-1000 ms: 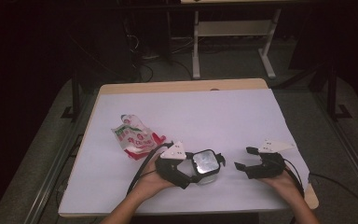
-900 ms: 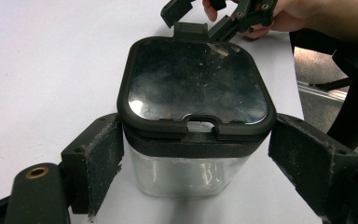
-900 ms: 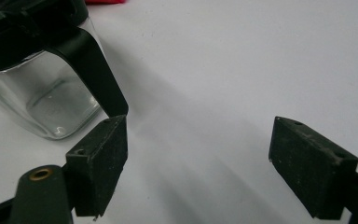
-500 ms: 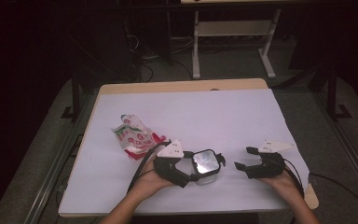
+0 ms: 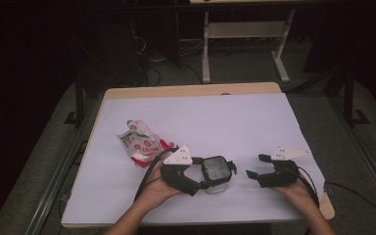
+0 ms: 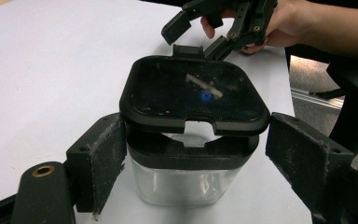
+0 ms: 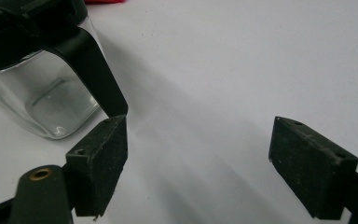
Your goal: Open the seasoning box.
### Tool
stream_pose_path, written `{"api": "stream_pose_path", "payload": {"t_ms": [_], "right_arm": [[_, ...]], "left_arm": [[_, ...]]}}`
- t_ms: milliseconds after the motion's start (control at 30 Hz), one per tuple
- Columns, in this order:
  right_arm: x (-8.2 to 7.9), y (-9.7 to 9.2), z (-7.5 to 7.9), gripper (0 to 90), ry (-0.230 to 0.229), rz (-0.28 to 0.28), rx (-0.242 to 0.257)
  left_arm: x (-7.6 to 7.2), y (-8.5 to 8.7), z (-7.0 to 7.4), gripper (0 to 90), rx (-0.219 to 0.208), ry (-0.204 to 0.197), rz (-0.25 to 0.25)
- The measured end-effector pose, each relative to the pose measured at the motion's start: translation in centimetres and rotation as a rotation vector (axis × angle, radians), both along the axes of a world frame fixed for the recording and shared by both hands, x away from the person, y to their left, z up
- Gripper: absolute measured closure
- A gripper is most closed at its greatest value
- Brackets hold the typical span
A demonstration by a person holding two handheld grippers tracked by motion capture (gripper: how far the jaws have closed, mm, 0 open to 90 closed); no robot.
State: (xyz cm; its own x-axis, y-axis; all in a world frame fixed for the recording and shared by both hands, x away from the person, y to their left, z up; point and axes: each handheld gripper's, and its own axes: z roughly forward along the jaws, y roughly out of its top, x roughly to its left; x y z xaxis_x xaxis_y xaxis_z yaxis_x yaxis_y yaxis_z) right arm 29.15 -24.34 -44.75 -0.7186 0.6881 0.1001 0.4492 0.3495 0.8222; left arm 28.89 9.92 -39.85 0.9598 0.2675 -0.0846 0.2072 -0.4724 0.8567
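A clear square container [image 5: 217, 172] with a black lid [image 6: 193, 91] stands upright on the white table cover [image 5: 215, 122], near the front edge and a little left of the middle. Its long axis runs straight up from the table, and the lid faces up; the lid sits raised over the black collar, with its small front notch turned toward the left gripper [image 5: 203, 177]. That gripper comes in from the left, lying low, with the container between its jaws. In the left gripper view the two pads [image 6: 103, 161] stand on either side of the glass body with a gap on each side, so the jaws are spread and not pressing. The right gripper [image 5: 255, 172] rests to the right of the container, apart from it, pointing left toward it, its jaws spread wide with bare table between them. A crumpled red-and-white packet [image 5: 139, 143] lies farther off to the left.
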Motion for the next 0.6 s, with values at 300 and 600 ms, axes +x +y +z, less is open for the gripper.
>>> {"api": "stream_pose_path", "payload": {"t_ms": [300, 600], "right_arm": [[0.02, -0.02, -0.02, 19.0, 0.003, -0.001, 0.003], [0.01, -0.06, -0.02, 19.0, 0.004, 0.001, 0.006]], "left_arm": [[-0.08, 0.00, 0.34, 25.9, -0.013, -0.014, -0.020], [-0.15, -0.21, 0.38, 35.4, -0.017, -0.009, -0.048]]}}
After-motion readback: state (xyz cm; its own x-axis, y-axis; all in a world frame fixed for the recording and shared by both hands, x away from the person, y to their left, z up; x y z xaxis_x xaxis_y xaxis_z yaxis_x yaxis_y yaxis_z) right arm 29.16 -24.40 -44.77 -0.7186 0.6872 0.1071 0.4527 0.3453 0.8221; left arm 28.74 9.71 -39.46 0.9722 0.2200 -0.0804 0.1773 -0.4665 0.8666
